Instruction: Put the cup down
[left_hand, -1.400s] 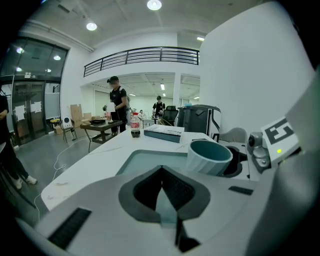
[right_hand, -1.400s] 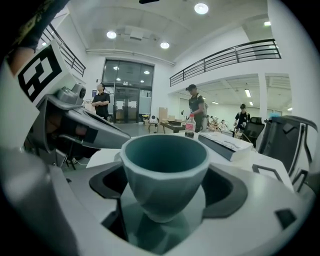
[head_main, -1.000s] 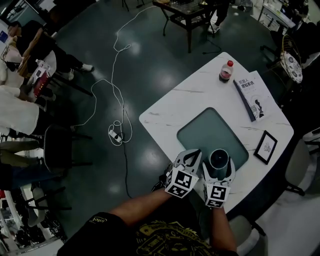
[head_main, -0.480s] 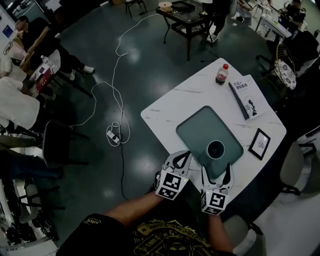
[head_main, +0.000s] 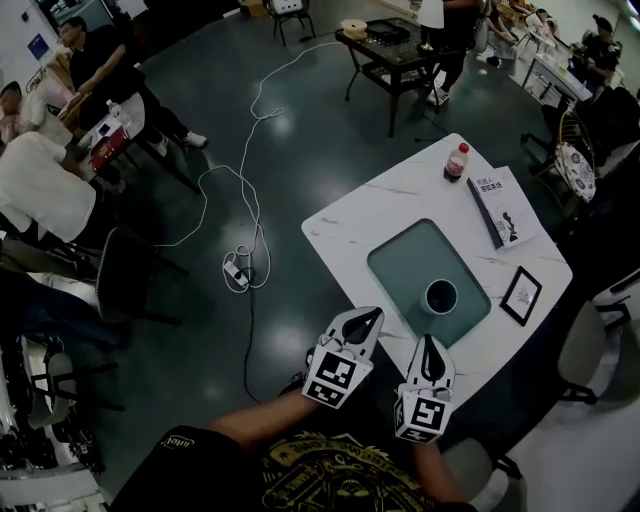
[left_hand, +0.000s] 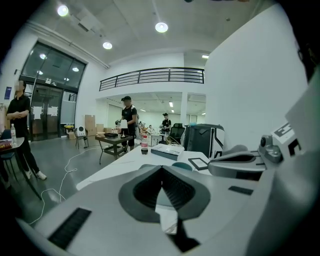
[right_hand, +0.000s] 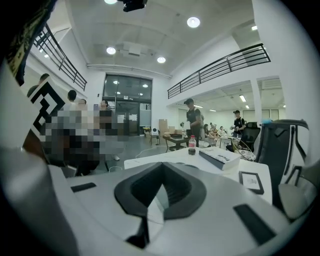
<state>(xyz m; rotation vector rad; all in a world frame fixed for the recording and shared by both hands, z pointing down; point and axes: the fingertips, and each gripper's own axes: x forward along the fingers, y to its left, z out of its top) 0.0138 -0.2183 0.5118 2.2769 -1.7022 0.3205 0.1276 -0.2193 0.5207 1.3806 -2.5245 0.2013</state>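
- Cup (head_main: 440, 297): dark, upright, standing free on the green mat (head_main: 400, 262) of the white table (head_main: 350, 225), towards its near edge; nothing touches it, so the set-down looks complete
- Right gripper (head_main: 430, 343): jaws have just been closing and now meet, nothing between them; held apart from the cup, probably to leave it undisturbed
- Left gripper (head_main: 371, 314): jaws together, empty, beside the right one; no part in the placing
- Bottle (head_main: 456, 161), book (head_main: 500, 205), picture frame (head_main: 521, 296): off the mat, on the table's far and right sides
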